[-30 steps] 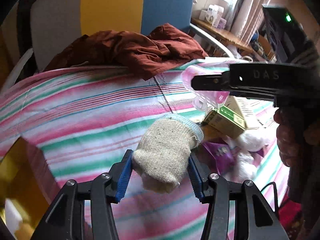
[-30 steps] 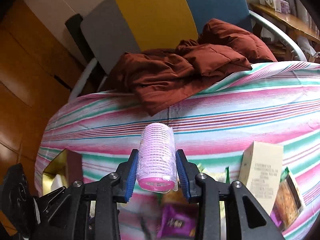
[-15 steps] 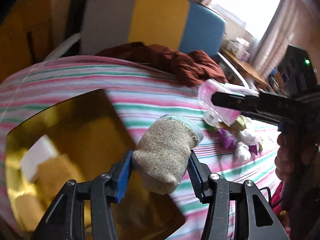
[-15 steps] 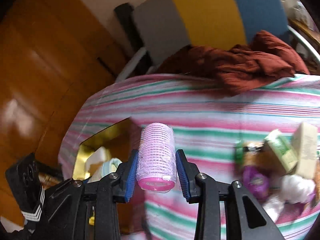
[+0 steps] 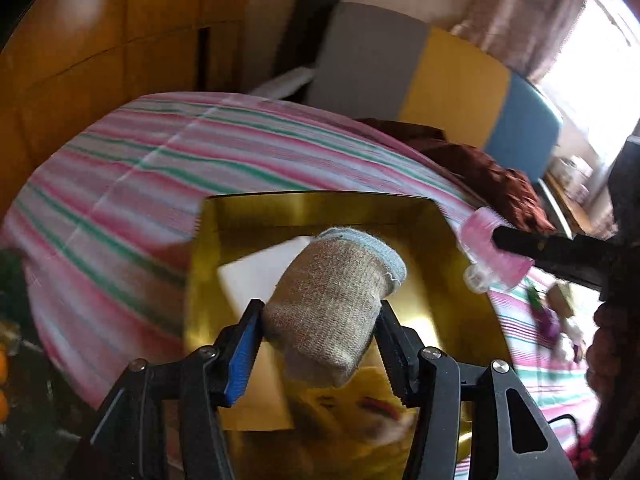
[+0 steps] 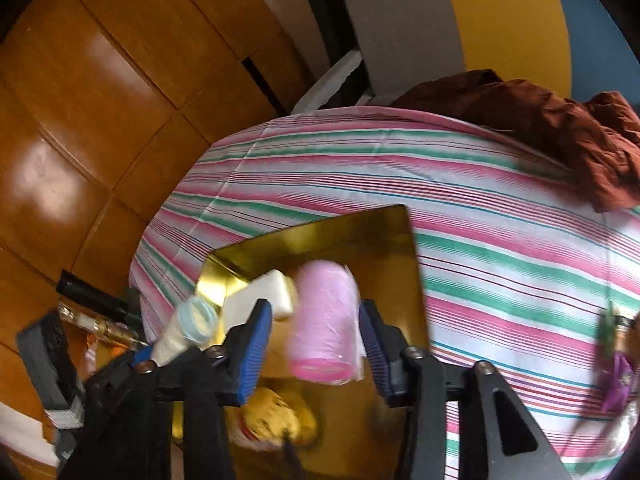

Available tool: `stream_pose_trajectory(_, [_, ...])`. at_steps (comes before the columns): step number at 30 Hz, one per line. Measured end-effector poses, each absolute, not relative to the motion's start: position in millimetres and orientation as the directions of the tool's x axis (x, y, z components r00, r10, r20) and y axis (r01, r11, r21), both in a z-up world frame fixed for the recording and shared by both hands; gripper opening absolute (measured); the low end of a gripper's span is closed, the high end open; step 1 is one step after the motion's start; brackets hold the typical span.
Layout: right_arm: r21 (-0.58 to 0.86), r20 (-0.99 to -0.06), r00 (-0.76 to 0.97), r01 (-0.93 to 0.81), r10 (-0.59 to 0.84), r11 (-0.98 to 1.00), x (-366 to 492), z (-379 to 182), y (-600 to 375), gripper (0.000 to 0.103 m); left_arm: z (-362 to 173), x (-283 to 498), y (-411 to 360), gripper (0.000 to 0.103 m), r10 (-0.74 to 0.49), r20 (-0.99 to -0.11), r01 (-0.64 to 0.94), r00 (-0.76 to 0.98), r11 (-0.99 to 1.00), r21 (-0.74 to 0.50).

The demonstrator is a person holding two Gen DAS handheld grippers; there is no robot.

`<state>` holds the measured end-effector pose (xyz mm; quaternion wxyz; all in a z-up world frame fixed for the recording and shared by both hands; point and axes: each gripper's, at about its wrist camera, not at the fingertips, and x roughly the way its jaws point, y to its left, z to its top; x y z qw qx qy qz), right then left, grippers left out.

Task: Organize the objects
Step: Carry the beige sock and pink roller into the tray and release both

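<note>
While no lettering reads, left gripper (image 5: 320, 344) jaws clenching sock (image 5: 332, 312), right gripper (image 6: 316, 344) jaws just releasing curler (image 6: 324, 320).

Sock (image 5: 332, 316): coarse matt knit, oatmeal, pale blue cuff. Hair roller (image 6: 324, 320): pink plastic, bristly mesh. Box (image 5: 448, 256): glossy gold, mirror-like card. Bedsheet (image 6: 480, 208): striped woven cloth, matt. Wardrobe (image 6: 100, 100): varnished wood, shiny. Garment (image 6: 560, 128): crumpled maroon cloth.
</note>
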<state>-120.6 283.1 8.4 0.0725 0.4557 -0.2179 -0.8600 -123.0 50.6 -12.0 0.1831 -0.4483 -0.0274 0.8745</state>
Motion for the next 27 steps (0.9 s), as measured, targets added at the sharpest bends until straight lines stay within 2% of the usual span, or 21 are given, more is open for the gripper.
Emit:
stream_pose_trajectory(5, [0.436, -0.747, -0.576, -0.048, -0.331, -0.899, -124, 14, 264, 0.048, -21, -121, 24, 0.068, 0.314, -0.775, -0.240, -0.549, -0.947, -0.214])
stream_pose_trajectory(10, [0.360, -0.769, -0.574, -0.024, -0.283, -0.932, -102, 14, 251, 0.048, -21, -109, 16, 0.070, 0.290, -0.764, -0.226, -0.577, -0.955, -0.192])
stream_pose_trajectory(14, [0.239, -0.779, -0.600, -0.012, -0.184, -0.971, -79, 14, 237, 0.048, -16, -94, 17, 0.077, 0.274, -0.743, -0.221, -0.611, -0.960, -0.173])
stream_pose_trajectory(18, [0.151, -0.765, -0.635, -0.015, -0.107, -0.988, -58, 13, 227, 0.049, -10, -80, 22, 0.077, 0.260, -0.724, -0.226, -0.639, -0.963, -0.147])
stream_pose_trajectory(27, [0.063, -0.726, -0.688, -0.035, -0.021, -0.997, -20, 11, 219, 0.050, 4, -48, 30, 0.083, 0.210, -0.674, -0.230, -0.708, -0.971, -0.060])
